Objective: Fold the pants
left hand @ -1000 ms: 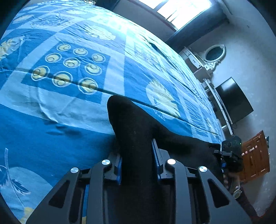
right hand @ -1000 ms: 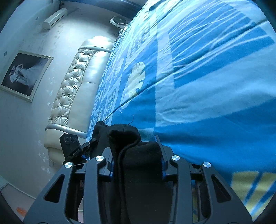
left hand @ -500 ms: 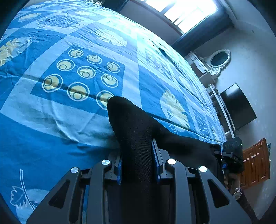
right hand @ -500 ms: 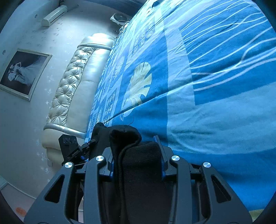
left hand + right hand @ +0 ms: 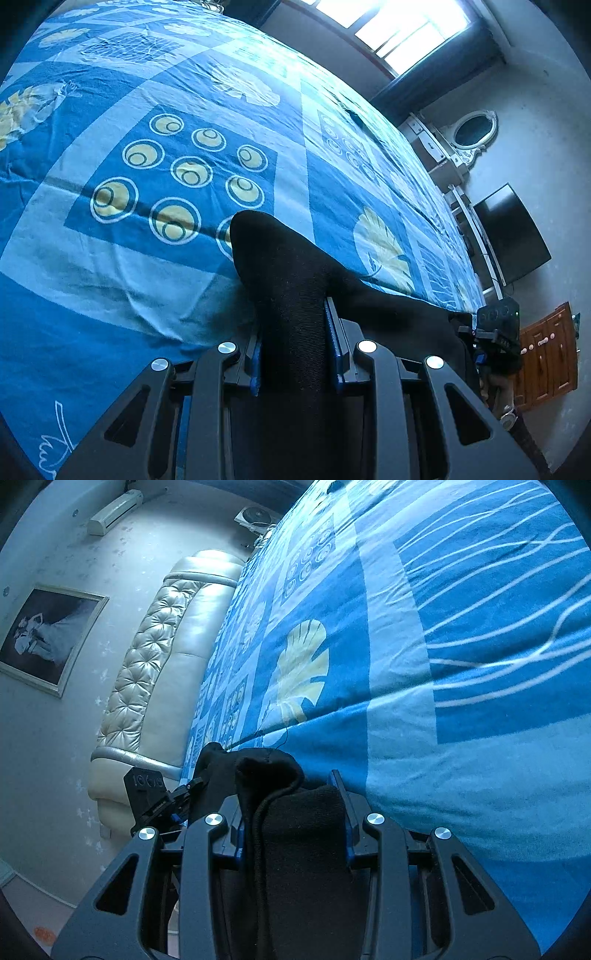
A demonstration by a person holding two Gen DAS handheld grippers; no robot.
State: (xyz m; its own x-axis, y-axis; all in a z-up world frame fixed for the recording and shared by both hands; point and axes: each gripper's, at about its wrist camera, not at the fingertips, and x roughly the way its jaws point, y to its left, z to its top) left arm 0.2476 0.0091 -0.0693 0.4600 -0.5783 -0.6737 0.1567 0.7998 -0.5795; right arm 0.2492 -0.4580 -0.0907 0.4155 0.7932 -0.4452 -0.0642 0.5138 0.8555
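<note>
I hold the black pants (image 5: 291, 295) clenched in both tools: the left gripper (image 5: 293, 343) pinches a bunched fold, and the right gripper (image 5: 291, 812) pinches a thicker wad with a seam. The fabric between them runs sideways along the near edge of the blue bedspread (image 5: 147, 258), so its long axis lies across my reach and neither hand is nearer. I judge that the coming move must carry both corners forward together onto the bed.
</note>
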